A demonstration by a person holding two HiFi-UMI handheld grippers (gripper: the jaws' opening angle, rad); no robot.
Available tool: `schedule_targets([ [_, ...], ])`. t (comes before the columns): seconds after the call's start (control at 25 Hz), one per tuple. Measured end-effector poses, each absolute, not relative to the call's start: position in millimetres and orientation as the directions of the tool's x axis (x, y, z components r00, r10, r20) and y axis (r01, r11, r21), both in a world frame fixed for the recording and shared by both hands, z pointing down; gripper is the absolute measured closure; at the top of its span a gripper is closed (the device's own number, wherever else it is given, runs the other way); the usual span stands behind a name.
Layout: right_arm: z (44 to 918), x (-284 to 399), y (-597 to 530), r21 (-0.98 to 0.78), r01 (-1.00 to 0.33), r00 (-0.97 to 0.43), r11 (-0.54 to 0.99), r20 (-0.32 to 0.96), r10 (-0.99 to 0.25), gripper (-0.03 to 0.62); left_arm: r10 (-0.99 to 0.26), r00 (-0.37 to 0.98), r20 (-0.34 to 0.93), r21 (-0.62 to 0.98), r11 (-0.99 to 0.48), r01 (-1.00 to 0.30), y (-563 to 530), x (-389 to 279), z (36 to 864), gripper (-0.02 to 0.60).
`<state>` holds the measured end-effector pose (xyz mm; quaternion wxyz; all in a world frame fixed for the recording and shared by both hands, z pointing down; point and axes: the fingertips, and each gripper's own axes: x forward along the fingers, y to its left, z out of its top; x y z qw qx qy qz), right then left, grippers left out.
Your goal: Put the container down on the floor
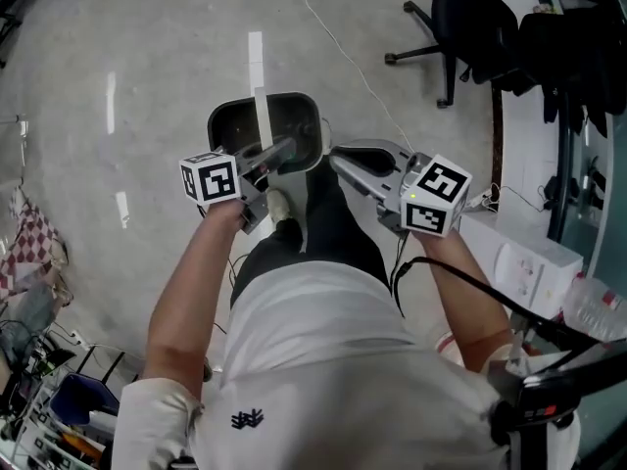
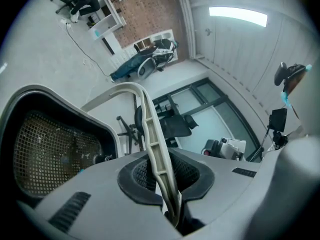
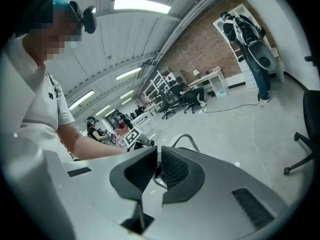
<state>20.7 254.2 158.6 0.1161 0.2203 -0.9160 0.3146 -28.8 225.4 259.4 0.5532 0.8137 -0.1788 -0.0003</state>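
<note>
A dark mesh-walled container [image 1: 235, 125] with a cream handle [image 1: 262, 116] hangs above the grey floor, in front of the person's legs. My left gripper [image 1: 284, 149] is shut on that handle. In the left gripper view the handle [image 2: 150, 129] runs up from between the jaws of my left gripper [image 2: 167, 184], and the container's mesh inside [image 2: 50, 144] shows at left. My right gripper [image 1: 338, 157] hovers just right of the container's rim. In the right gripper view, that right gripper [image 3: 157, 165] has its pads almost together with nothing between them.
A black office chair [image 1: 460, 18] stands at the upper right, and a white cable [image 1: 343, 47] trails across the floor. White boxes [image 1: 529, 253] sit at the right. Clutter and a checked cloth [image 1: 29, 253] lie at the left edge.
</note>
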Motion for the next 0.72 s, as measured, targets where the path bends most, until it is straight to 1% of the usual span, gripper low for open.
schedule_targets([
  [0.2, 200.9, 24.7, 172.0, -0.583, -0.416, -0.902, 0.698, 0.36, -0.237, 0.571, -0.32, 0.925, 0.203, 0.91, -0.287, -0.299, 148.3, -28.2, 300.6, 0.543],
  [0.36, 236.5, 30.7, 106.3, -0.569, -0.348, -0.908, 0.745, 0.403, -0.116, 0.571, -0.361, 0.912, 0.194, 0.915, -0.269, -0.301, 79.6, -25.8, 342.0, 0.543],
  [0.44, 254.9, 32.9, 78.2, -0.569, -0.329, -0.904, 0.753, 0.421, -0.077, 0.571, -0.374, 0.909, 0.185, 0.922, -0.254, -0.292, 51.6, -25.8, 366.3, 0.545],
  [0.56, 288.1, 40.5, 32.4, -0.591, -0.325, -0.904, 0.738, 0.423, -0.059, 0.571, -0.396, 0.897, 0.194, 0.926, -0.227, -0.301, 5.4, -21.6, 413.2, 0.545],
  [0.72, 334.9, 49.5, -5.9, -0.626, -0.374, -0.895, 0.685, 0.436, -0.09, 0.571, -0.415, 0.887, 0.201, 0.928, -0.21, -0.308, -39.3, -16.1, 470.1, 0.545],
])
